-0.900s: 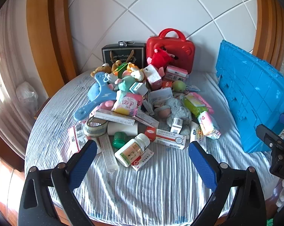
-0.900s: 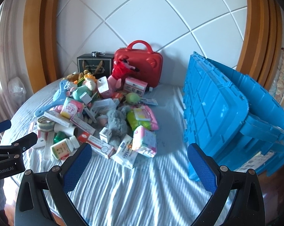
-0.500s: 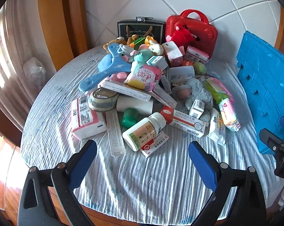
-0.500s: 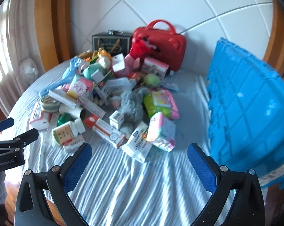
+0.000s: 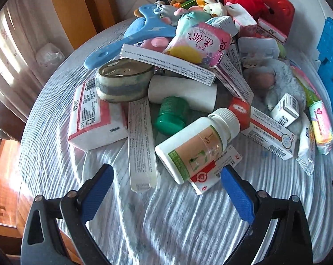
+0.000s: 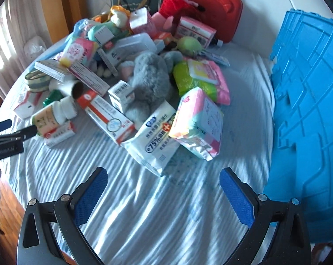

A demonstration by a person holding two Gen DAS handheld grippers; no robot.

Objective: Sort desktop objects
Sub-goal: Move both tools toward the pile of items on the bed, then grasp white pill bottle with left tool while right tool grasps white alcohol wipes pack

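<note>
Both of my grippers have come closer to the heap on the striped white cloth [image 5: 166, 220]. My left gripper [image 5: 166, 190] hangs wide open and empty just short of the white plastic pill bottle [image 5: 197, 143] lying on its side. My right gripper [image 6: 162, 190] gapes equally wide, empty, near the white wet-wipes packet [image 6: 155, 139], with the blue plastic crate [image 6: 309, 110] just beside.

Rippled cloth tablecloth [image 5: 166, 220], glossy plastic pill bottle [image 5: 195, 145], fluffy grey plush [image 6: 148, 81], ribbed plastic crate [image 6: 309, 110]
</note>
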